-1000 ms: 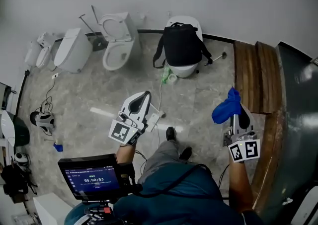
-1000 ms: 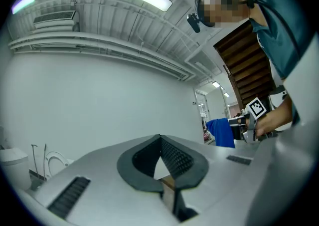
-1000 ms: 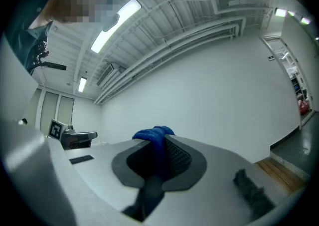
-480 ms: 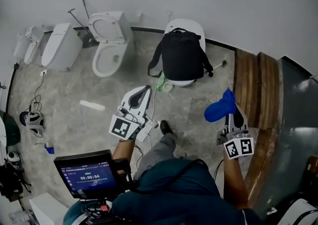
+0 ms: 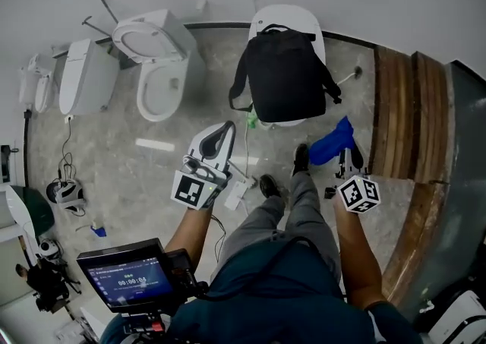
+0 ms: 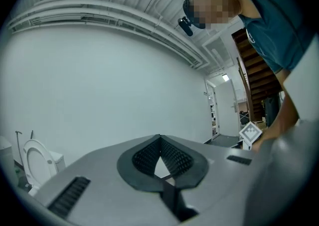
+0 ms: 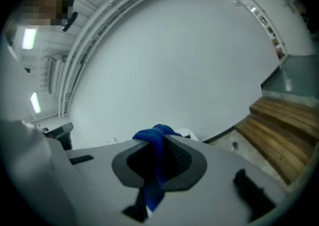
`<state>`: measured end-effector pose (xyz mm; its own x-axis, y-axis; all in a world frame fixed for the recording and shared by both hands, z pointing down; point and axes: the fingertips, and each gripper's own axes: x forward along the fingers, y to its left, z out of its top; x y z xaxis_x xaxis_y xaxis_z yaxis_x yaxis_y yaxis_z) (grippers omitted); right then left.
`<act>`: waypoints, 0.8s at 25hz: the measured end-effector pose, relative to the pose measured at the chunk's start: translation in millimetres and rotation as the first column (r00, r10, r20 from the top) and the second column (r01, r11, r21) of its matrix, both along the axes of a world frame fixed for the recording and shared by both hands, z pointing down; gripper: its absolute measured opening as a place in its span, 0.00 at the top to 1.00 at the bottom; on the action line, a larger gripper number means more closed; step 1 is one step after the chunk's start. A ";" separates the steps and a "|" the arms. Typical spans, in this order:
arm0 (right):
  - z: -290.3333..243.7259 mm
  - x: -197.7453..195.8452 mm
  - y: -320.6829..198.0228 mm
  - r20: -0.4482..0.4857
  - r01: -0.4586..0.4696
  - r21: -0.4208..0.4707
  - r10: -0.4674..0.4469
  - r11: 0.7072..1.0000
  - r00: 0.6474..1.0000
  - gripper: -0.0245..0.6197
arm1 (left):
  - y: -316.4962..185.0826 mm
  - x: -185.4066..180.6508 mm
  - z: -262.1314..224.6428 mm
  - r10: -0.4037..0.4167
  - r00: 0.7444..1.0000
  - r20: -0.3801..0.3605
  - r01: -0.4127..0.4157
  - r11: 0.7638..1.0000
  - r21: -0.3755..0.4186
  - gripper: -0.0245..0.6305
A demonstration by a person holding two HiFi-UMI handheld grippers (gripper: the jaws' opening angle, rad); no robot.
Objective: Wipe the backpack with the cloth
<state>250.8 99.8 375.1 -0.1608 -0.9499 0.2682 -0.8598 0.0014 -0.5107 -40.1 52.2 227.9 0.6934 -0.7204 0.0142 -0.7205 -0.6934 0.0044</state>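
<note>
**Stock on hand: cloth held, backpack not yet touched**

1. Right gripper (image 7: 160, 142): my fingers are closed on the blue cloth (image 7: 153, 133). A bunch of it stands above the tips and a tail hangs below them.
2. Left gripper (image 6: 160, 140): fingers closed tip to tip, with nothing between them. It is free to steady things.
3. Cloth: soft, limp and light, I judge. The pinch is mid-fold, so the loose bunch is the working face. It should not slip, though it may fold over on a stroke.
4. Backpack (image 5: 285, 77): black and upright, resting on the closed lid of a white toilet (image 5: 285, 16) against the wall. Straps hang down both sides. It lies ahead of both grippers, with the cloth near its lower right corner but apart from it.
5. Handling, as I judge it: the fabric is pliant and the bag looks lightly filled, so it would dent and slide on the smooth lid under a push. The top loop or a shoulder strap is the place for my left fingers while the right wipes downward.
6. Floor (image 5: 152, 160): grey mottled stone, with loose cables and small items on it.
7. Room: plain white wall, a second toilet (image 5: 156, 69) with its lid up to the left, wooden steps (image 5: 395, 107) to the right, and a monitor (image 5: 125, 282) mounted at my waist.
</note>
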 end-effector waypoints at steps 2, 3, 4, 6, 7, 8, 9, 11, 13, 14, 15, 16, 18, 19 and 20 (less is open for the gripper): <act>63.8 3.2 -25.8 0.090 -0.065 -0.097 0.074 0.993 0.993 0.93 | -27.0 6.0 27.1 -0.011 1.000 -0.004 0.011 0.999 -0.035 0.96; 93.7 4.6 -32.2 0.132 -0.097 -0.149 0.117 0.984 0.984 0.93 | -33.7 8.4 36.4 -0.016 1.000 -0.004 0.016 0.999 -0.052 0.96; 120.8 6.2 -32.8 0.172 -0.131 -0.203 0.166 0.971 0.971 0.93 | -34.6 10.1 41.7 -0.021 1.000 -0.002 0.021 0.998 -0.066 0.96; 170.7 8.0 -26.5 0.217 -0.192 -0.308 0.266 0.932 0.939 0.93 | -30.6 10.3 48.3 -0.031 0.999 0.007 0.032 0.995 -0.098 0.96; 196.8 6.0 -26.4 0.214 -0.215 -0.359 0.305 0.908 0.928 0.93 | -32.8 9.0 54.6 -0.037 0.999 0.010 0.038 0.993 -0.116 0.96; 226.1 0.9 -30.1 0.205 -0.229 -0.407 0.332 0.885 0.921 0.93 | -39.9 7.4 64.7 -0.044 0.999 0.013 0.045 0.990 -0.132 0.96; 257.8 -7.8 -36.0 0.200 -0.230 -0.451 0.349 0.862 0.916 0.93 | -50.1 5.6 77.7 -0.050 0.999 0.017 0.052 0.988 -0.147 0.96; 315.0 -34.1 -48.5 0.233 -0.202 -0.523 0.367 0.828 0.900 0.93 | -69.5 2.1 103.3 -0.060 0.998 0.028 0.063 0.984 -0.169 0.96; 351.0 -68.8 -57.9 0.326 -0.159 -0.564 0.396 0.810 0.858 0.93 | -80.9 -1.7 120.2 -0.062 0.997 0.039 0.068 0.980 -0.185 0.96; 361.7 -85.5 -60.7 0.374 -0.151 -0.577 0.424 0.803 0.825 0.93 | -84.3 -4.0 126.0 -0.063 0.997 0.045 0.071 0.979 -0.192 0.96; 369.1 -99.6 -62.2 0.409 -0.155 -0.587 0.456 0.795 0.791 0.93 | -87.0 -6.5 130.8 -0.065 0.997 0.050 0.074 0.977 -0.198 0.96; 374.2 -110.9 -63.0 0.429 -0.164 -0.594 0.483 0.788 0.763 0.93 | -89.8 -8.7 134.5 -0.068 0.996 0.054 0.078 0.976 -0.202 0.96; 379.0 -131.8 -63.9 0.459 -0.144 -0.593 0.479 0.792 0.749 0.93 | -95.3 -11.3 139.5 -0.073 0.996 0.056 0.084 0.975 -0.207 0.96; 378.3 -144.7 -65.1 0.479 -0.099 -0.580 0.437 0.809 0.761 0.93 | -97.3 -11.3 142.0 -0.074 0.996 0.056 0.084 0.974 -0.210 0.96; 375.6 -160.0 -66.8 0.507 -0.030 -0.558 0.370 0.829 0.778 0.93 | -98.8 -10.4 144.7 -0.072 0.996 0.055 0.082 0.973 -0.214 0.96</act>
